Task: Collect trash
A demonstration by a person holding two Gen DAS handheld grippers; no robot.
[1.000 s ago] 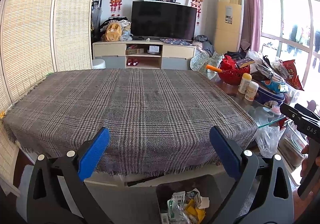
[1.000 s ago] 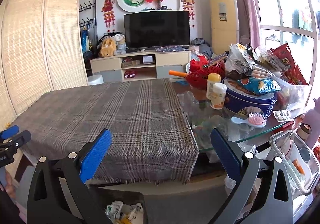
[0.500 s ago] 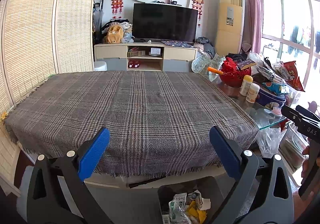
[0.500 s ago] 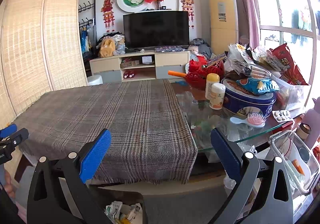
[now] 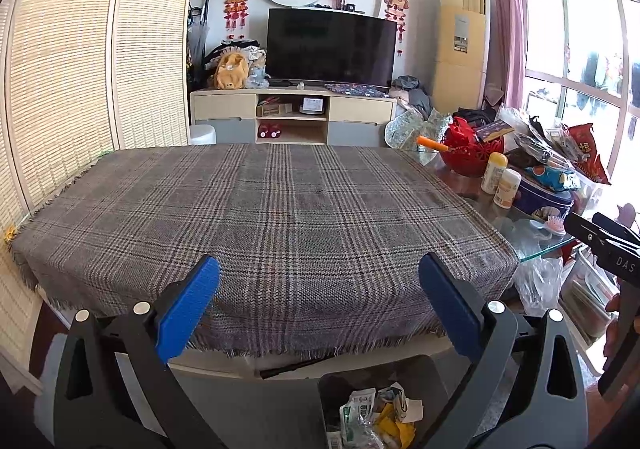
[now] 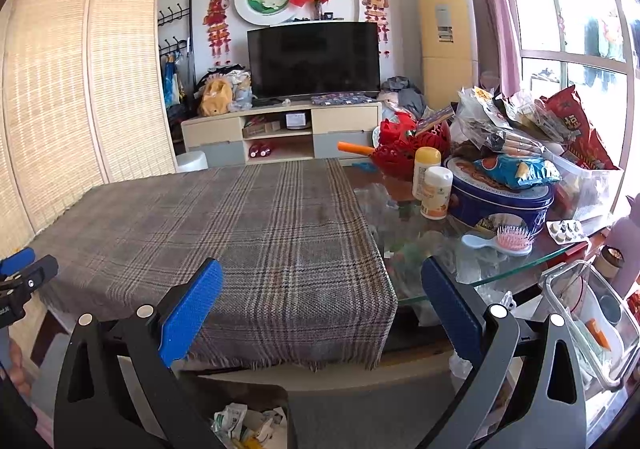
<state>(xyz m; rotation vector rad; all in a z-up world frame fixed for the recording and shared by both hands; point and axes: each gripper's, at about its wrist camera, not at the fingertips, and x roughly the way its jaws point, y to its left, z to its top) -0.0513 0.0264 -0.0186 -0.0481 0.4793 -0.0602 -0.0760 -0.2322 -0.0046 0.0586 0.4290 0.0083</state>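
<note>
While both tools hang over the near edge of the table, the left gripper (image 5: 320, 301) has its blue-padded jaws spread wide with nothing between them, and the right gripper (image 6: 322, 303) is just as wide and just as empty. At the bottom centre of the left view sits a dark grey plastic bin (image 5: 430, 369), below the table's edge, holding crumpled white and yellow wrappers (image 5: 376, 419). The grey plaid fringed tablecloth (image 5: 264, 217) fills the middle of the frame. At the right, on bare glass tabletop (image 6: 448, 257), stand two cream-capped bottles (image 6: 432, 185), a round blue tin (image 6: 504, 201) and a pink hairbrush (image 6: 500, 241).
</note>
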